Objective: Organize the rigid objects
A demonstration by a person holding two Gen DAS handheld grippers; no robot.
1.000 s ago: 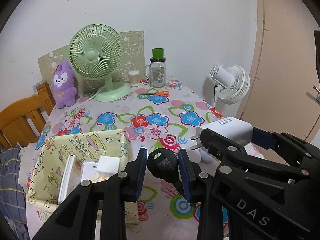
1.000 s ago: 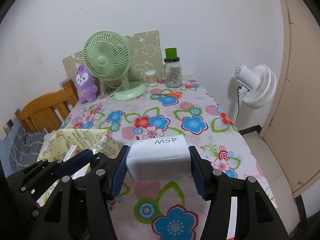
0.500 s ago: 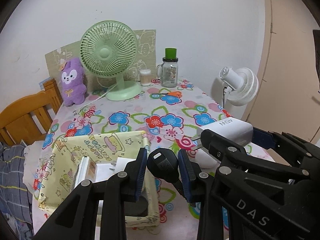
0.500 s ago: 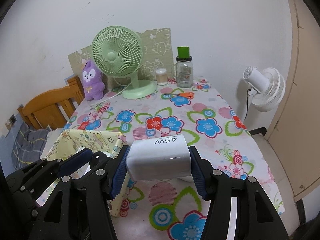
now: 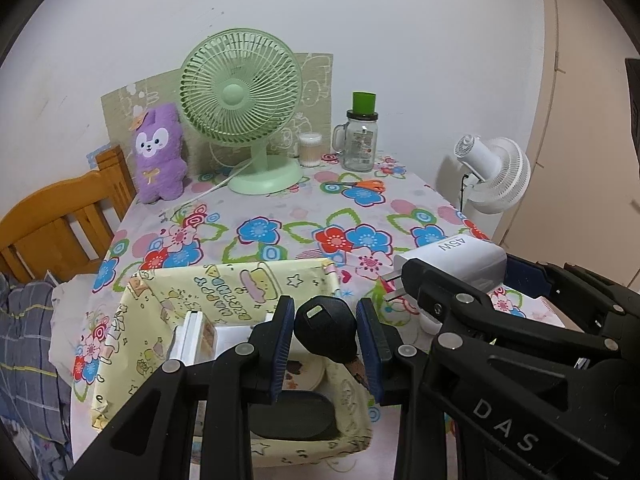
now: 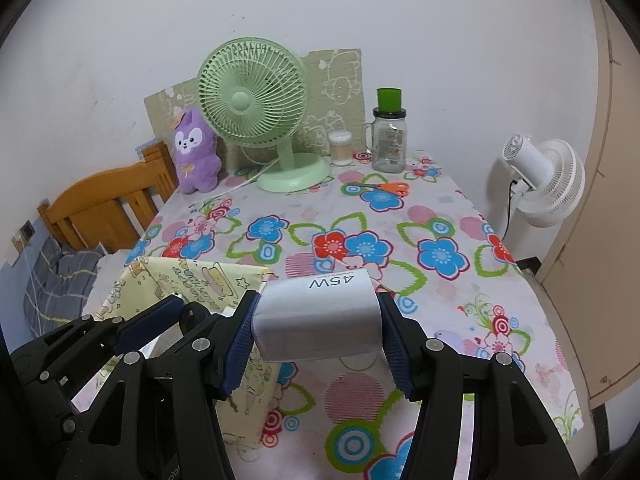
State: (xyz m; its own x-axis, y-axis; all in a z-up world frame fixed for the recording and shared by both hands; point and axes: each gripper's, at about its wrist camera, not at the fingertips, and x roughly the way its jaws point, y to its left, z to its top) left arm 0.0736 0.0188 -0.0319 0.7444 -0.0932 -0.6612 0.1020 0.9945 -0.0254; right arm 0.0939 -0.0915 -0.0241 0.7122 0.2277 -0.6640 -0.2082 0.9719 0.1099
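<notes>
My left tongs (image 5: 325, 334) are clamped on a small black key fob (image 5: 325, 330), rounded and matte, with a pale little window near its top. It hangs above the open yellow box (image 5: 240, 280), over the box's right half. My right tongs (image 6: 316, 326) are clamped on a white charger (image 6: 318, 316), a smooth block with rounded corners and "45W" printed on its far face; in the left view its metal prongs point left, toward the box. The charger is held above the desk (image 6: 440, 216) just right of the box's right wall.

The box is lined in yellow cartoon paper and sits at the desk's near left corner. Inside it I see a white case (image 5: 192, 338) standing on edge at the left, a dark oval thing (image 5: 292, 416) on the floor near the front, and something round and pale beside that, mostly hidden by my tongs.

Beyond the box, the flowered middle of the desk lies bare. At the far edge stand a green fan (image 6: 256, 112), a purple plush toy (image 6: 196, 152), a glass jar (image 6: 388, 140) and orange scissors (image 6: 384, 188). The desk's right edge drops off toward a white fan (image 6: 548, 176) on the floor.
</notes>
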